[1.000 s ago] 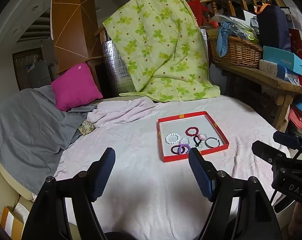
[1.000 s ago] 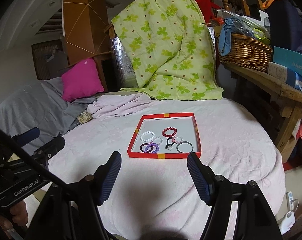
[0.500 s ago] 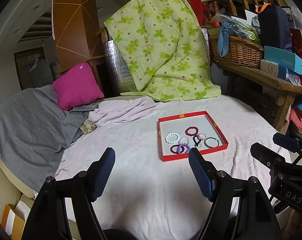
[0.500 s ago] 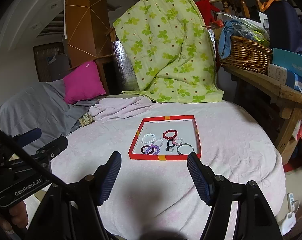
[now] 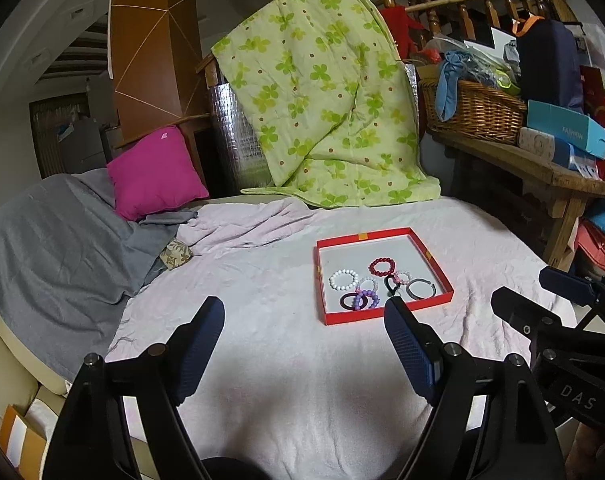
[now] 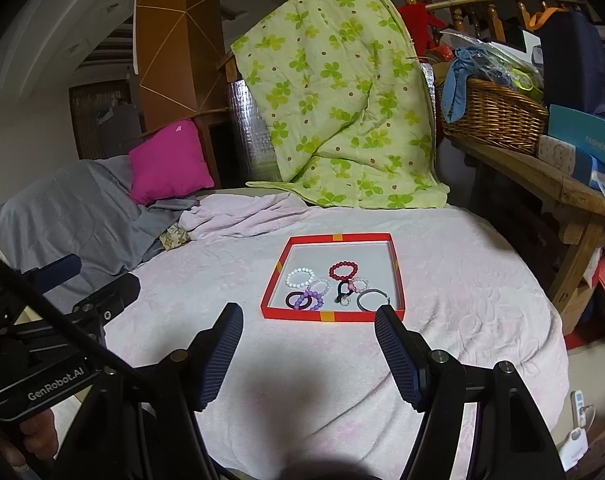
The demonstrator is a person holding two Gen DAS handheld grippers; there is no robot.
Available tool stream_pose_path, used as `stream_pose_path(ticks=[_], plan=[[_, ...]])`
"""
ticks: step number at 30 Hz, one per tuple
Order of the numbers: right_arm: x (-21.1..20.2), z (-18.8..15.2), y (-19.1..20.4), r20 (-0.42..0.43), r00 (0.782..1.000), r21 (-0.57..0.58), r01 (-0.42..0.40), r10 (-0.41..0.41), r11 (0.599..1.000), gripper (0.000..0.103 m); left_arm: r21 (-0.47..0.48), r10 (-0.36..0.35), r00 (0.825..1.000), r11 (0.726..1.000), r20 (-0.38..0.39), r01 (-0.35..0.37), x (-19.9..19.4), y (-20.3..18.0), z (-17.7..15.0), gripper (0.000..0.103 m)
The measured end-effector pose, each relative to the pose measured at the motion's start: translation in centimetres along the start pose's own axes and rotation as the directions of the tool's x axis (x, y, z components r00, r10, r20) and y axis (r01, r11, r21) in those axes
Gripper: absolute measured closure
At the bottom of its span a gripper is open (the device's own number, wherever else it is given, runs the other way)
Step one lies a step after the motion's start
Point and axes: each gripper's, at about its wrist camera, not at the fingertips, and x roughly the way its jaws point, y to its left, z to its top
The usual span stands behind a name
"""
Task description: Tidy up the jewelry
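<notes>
Both of my grippers, left gripper (image 5: pixel 304 322) and right gripper (image 6: pixel 308 328), hover with fingers spread apart, holding nothing. Bracelets (image 6: pixel 330 286) lie bunched, some overlapping, in the red tray (image 6: pixel 332 316) ahead. Pinching one could drag its neighbours along.

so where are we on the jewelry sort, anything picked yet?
Nothing looks sorted yet. The bracelets, including the white bead bracelet and red bead bracelet, lie bunched and partly overlapping at the near side of the red tray. Nothing is in hand: left gripper and right gripper are both open and empty, short of the tray. All the sorting remains.
</notes>
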Motion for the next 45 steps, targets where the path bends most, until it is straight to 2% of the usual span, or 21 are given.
stream_pose_path(ticks=[23,33,45], plan=[[-0.1,1.4,2.1,0.0,0.999,-0.051,0.044,-0.044,0.998,0.031,-0.047,-0.013,1.0,0.999,0.019,0.014,-0.3,2.8,0.2,0.018],[1.2,2.3,1.8,-0.004,0.998,-0.076,0.065,-0.066,0.995,0.031,-0.041,-0.023,1.0,0.999,0.021,0.024,1.1,2.3,1.6,0.018],[4.0,3.6,0.5,-0.023,0.998,-0.06,0.053,-0.054,0.997,0.031,-0.046,0.003,1.0,0.999,0.004,-0.003,3.4,2.3,3.1,0.018]])
